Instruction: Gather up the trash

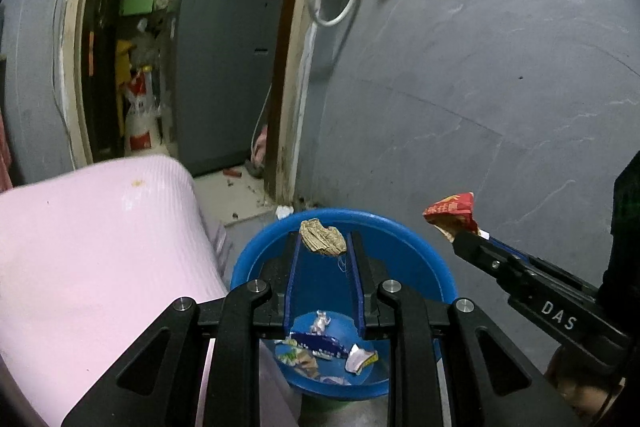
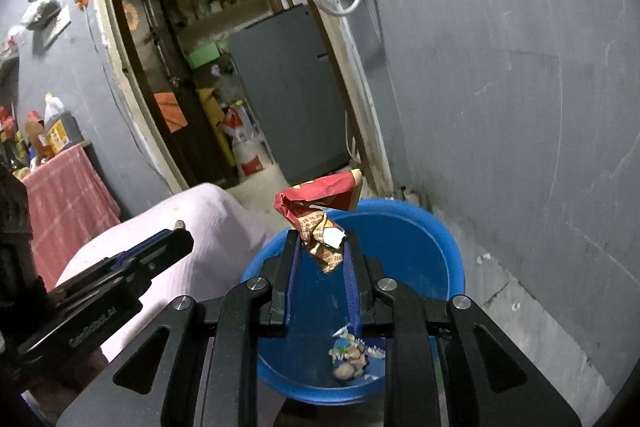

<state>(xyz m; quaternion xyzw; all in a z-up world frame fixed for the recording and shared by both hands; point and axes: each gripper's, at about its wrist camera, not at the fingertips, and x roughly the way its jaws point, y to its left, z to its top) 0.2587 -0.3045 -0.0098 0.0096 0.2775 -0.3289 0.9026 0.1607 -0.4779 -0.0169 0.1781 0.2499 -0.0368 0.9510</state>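
While my left hand-held gripper [image 1: 323, 241] is clamped on a crumpled tan scrap [image 1: 322, 237], my right hand-held gripper [image 2: 322, 239] pinches a red wrapper [image 2: 320, 205]; both hang over the blue bucket [image 1: 420, 259], seemingly above its litter [image 1: 326, 347].

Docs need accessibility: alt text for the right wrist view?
The right gripper pinches a crumpled red wrapper over a blue bucket holding other wrappers. The left gripper enters at left, before a pink mat and open doorway.
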